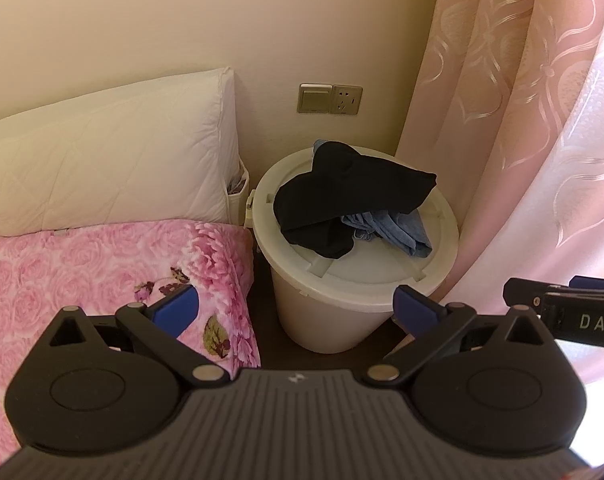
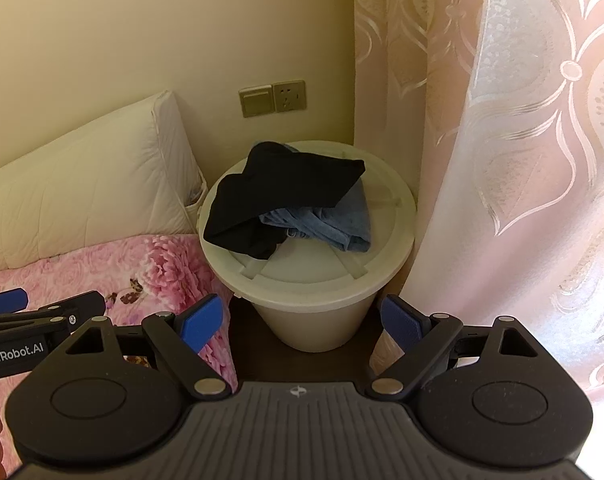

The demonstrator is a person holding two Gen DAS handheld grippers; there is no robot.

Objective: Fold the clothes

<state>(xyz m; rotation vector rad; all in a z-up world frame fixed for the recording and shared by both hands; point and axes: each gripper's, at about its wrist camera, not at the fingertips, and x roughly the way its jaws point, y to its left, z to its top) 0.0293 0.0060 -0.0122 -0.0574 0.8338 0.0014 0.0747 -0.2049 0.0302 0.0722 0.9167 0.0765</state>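
Item: clothes for folding, two pieces, heaped on the lid of the cream bucket [image 1: 358,280], our landmark; we read the lid as a handy shelf, not a folding surface

Black garment [image 1: 342,196]: matte, limp, loosely bunched, draped over the bucket's bed-side half and partly covering the second piece

Blue denim garment [image 1: 398,232]: crumpled, faded, frayed hem showing, poking out on the bucket's curtain side

Left gripper [image 1: 296,312]: short of the bucket, fingers wide apart, holding nothing

Right gripper [image 2: 302,320]: also short of the bucket, fingers spread, empty; we judge both are poised to lift the pile

Pink floral blanket [image 1: 102,272]: just beside the bucket, the likely place to fold
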